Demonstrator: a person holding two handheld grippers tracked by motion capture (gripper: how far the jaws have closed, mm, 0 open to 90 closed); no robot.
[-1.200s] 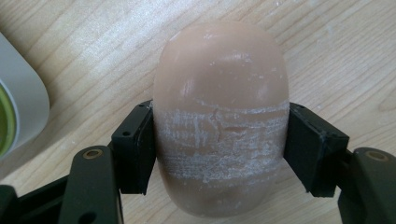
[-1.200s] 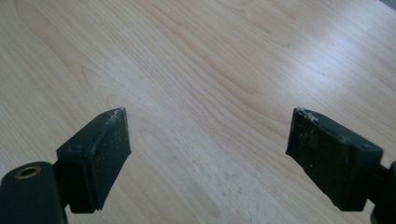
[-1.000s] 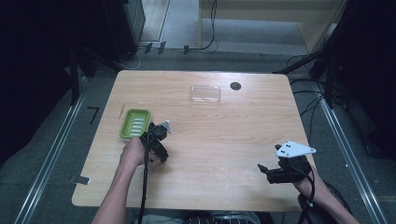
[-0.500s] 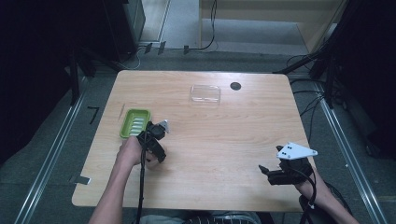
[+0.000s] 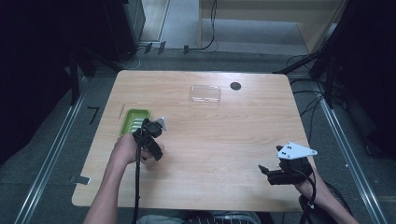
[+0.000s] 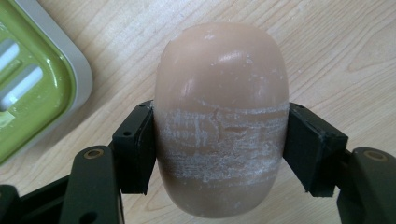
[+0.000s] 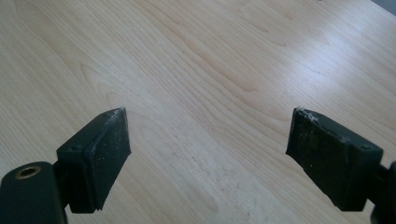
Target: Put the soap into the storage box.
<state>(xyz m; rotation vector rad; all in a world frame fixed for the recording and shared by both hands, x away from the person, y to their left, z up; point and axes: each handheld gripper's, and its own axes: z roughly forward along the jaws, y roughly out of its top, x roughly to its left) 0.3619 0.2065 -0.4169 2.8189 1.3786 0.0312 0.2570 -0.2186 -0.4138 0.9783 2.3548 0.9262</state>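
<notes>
you are clamping the bar of soap (image 6: 219,121) across its middle in the left gripper (image 6: 219,154), just beside the green soap dish (image 5: 134,122), probably bound there. your right gripper (image 7: 208,154) is idling wide open, empty, over the table (image 5: 233,135).

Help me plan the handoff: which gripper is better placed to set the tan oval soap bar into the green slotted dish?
Left. The left gripper is shut on the tan oval soap bar, right beside the green slotted dish. The right gripper is open over bare wooden table, at the far near-right corner.
</notes>
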